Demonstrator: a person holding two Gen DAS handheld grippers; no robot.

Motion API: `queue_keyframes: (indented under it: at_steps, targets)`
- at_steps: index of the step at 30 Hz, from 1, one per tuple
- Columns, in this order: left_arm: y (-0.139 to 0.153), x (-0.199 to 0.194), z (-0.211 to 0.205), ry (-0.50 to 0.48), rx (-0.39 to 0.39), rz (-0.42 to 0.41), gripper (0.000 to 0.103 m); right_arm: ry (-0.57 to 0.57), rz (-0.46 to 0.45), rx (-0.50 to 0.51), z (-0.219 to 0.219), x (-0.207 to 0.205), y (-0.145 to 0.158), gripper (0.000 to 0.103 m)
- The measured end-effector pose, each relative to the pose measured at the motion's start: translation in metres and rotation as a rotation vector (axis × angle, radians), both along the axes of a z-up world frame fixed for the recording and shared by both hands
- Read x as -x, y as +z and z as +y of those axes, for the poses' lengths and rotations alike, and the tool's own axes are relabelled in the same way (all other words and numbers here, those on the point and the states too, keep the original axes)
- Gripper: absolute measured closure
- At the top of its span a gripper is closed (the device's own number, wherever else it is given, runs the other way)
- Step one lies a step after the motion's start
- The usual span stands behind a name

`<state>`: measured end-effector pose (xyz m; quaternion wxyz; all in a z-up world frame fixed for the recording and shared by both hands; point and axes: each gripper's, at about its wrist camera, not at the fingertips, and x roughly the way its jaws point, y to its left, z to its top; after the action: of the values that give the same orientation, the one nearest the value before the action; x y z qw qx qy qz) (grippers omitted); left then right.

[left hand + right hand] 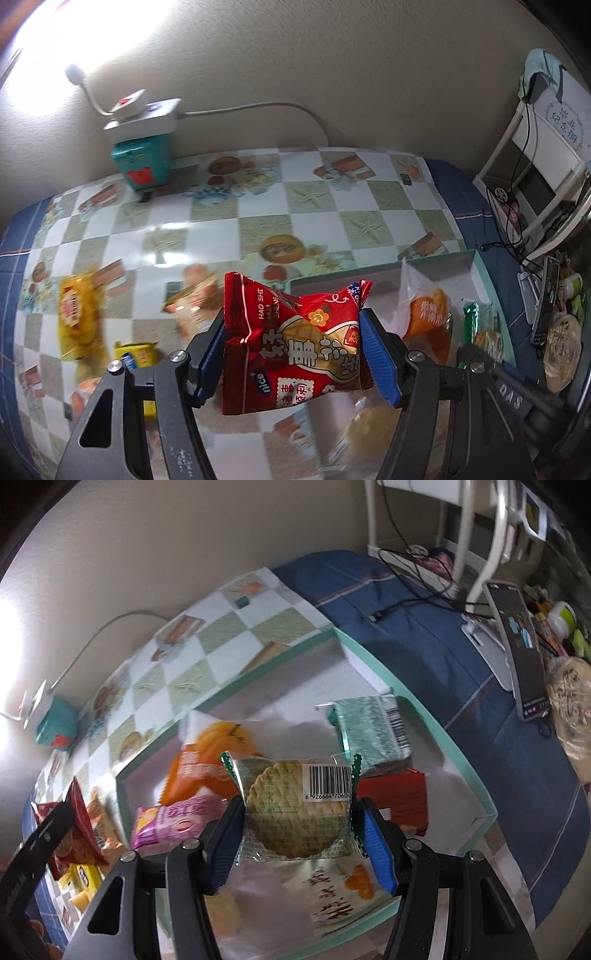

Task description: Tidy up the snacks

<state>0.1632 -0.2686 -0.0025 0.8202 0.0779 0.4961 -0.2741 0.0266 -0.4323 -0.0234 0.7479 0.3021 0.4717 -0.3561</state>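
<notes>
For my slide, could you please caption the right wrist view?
Right claw holding a clear-wrapped round cracker above the teal-rimmed box already holding several snack packets.

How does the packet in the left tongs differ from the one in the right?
The red packet in the left tongs is opaque and puffy; the biscuit packet in the right tongs is clear, green-edged and flat. Red hangs over the table, biscuit over the box. Both are gripped at their sides.
</notes>
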Motion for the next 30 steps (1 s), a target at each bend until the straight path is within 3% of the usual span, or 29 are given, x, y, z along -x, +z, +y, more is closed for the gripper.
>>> queue_keyframes:
  at_steps: [17, 30]
  targets:
    - [-0.047, -0.02, -0.061, 0.026, 0.016, 0.138, 0.034, -0.049, 0.022, 0.034, -0.017, 0.01, -0.007, 0.039]
    - [-0.049, -0.016, -0.057, 0.018, 0.037, 0.172, 0.028, -0.026, 0.022, 0.018, -0.015, 0.004, -0.009, 0.031]
